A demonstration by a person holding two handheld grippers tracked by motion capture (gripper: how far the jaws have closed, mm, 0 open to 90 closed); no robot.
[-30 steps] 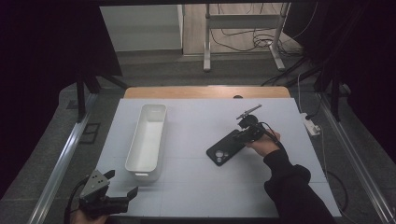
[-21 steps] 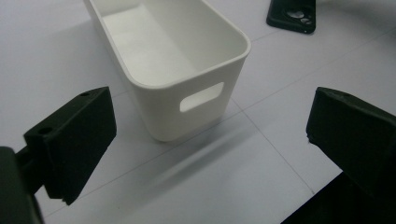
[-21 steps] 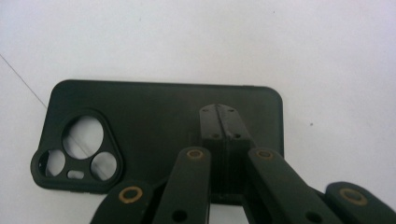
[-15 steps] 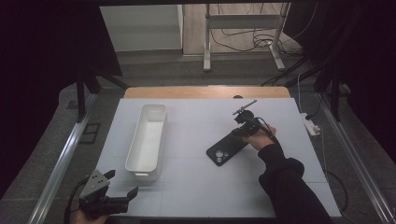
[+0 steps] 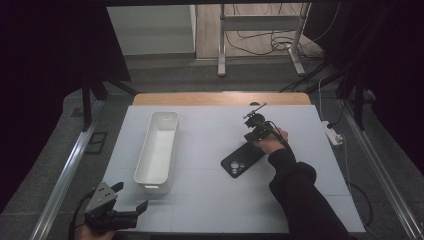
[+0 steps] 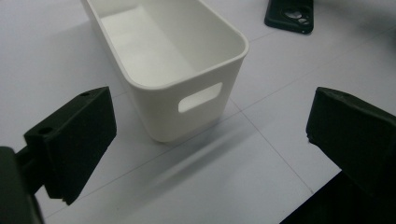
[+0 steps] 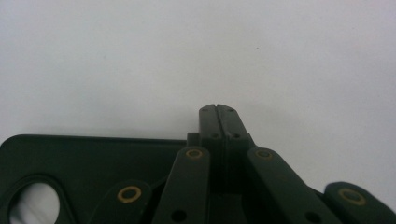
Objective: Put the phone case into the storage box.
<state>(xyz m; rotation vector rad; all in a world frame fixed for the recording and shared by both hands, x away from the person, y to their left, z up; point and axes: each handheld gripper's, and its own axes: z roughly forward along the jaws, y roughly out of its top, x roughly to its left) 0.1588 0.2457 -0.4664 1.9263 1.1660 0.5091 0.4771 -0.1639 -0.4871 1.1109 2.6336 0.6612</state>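
Observation:
A black phone case lies flat on the white table, camera cutout toward the near left. My right gripper points down at the case's far right end, jaws shut. In the right gripper view the two pads meet with nothing seen between them, their tips just past the edge of the case. My left gripper rests at the near left corner, jaws wide open. It faces the near end of the empty white bin, with nothing between the jaws.
The long white bin stands left of centre, its length running away from me. The phone case shows beyond it in the left gripper view. A wooden strip edges the table's far side. A power strip lies off the right edge.
My right hand and gripper have shifted a little to the left, over the far end of the phone case. The left gripper, the bin and the case have stayed put.

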